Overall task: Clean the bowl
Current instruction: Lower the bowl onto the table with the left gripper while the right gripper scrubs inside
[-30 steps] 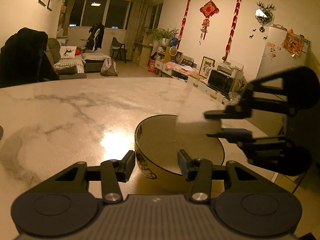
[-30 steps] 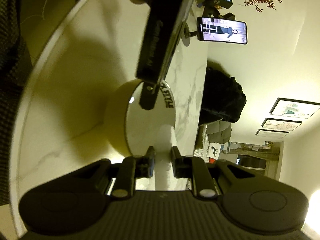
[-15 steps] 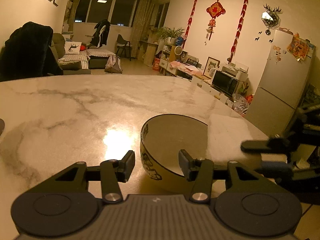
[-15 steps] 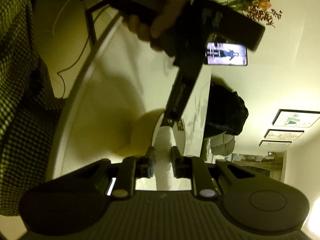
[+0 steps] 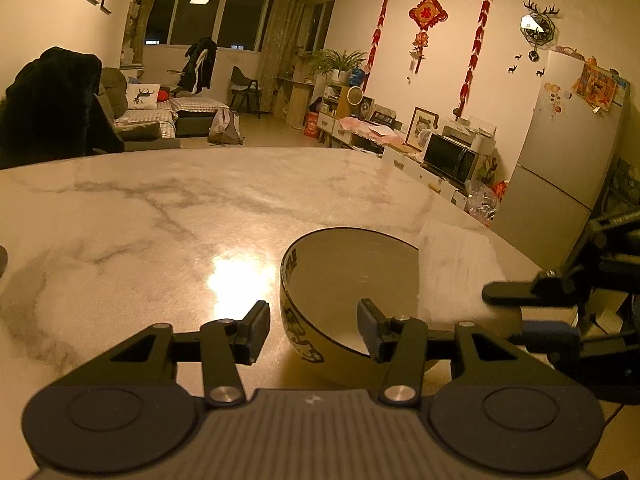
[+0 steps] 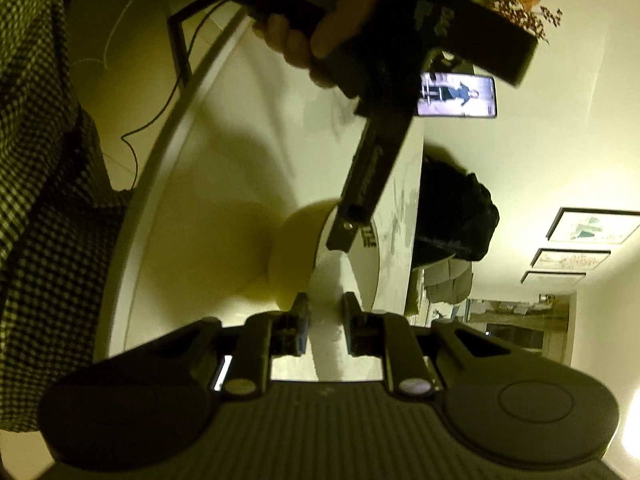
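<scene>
While my left hand-held gripper point(image 5: 310, 330) straddles the bowl point(image 5: 344, 276) rim wide open, unclamped, the right hand-held gripper point(image 6: 323, 330), pinching the tissue point(image 5: 454, 268) at 3 o'clock, could shove it across the surface point(image 5: 160, 216).

Only a partial "…LE" reads — printed on the bowl point(image 5: 294, 320) wall.

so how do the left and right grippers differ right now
The left gripper is open, its fingers straddling the bowl rim; the right gripper is shut on a white tissue. The left points level across the table; the right is rolled sideways. Both are black two-finger tools at the bowl.
</scene>
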A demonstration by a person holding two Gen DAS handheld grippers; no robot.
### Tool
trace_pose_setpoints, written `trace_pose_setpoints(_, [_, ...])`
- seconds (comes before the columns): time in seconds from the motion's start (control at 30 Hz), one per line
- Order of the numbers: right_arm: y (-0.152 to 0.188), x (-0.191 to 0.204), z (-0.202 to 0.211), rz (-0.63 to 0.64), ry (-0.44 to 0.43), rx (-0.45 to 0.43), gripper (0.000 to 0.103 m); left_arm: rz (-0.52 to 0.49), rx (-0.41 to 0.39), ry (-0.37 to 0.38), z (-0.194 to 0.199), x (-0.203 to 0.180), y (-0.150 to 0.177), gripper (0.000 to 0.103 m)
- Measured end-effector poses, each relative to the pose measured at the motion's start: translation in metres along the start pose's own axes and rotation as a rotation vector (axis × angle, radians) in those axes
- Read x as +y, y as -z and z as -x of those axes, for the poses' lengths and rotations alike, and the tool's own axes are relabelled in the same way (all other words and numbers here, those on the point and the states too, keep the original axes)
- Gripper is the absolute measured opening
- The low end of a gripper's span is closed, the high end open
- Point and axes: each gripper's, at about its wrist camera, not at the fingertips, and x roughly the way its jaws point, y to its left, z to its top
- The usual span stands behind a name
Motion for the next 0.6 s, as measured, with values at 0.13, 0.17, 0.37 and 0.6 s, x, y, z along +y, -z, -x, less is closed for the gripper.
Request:
trace_pose_setpoints(0.13, [0.003,-0.006,-0.01,-0.011,-0.02,0.008,0.018,0.004,0.001,0.016,-0.004,0.001,-0.001,0.05])
trace_pose_setpoints(0.17, [0.004,-0.007,-0.012,-0.014,-0.024,0.009,0.018,0.003,0.001,0.014,-0.004,0.001,-0.001,0.05])
trace_pose_setpoints(0.37, [0.007,-0.021,-0.023,-0.04,-0.076,0.006,0.019,0.008,0.002,0.014,-0.005,0.006,-0.004,0.052])
trace_pose_setpoints(0.6, [0.015,-0.038,-0.023,-0.078,-0.137,-0.001,0.019,0.001,0.012,0.039,-0.007,0.012,-0.005,0.052])
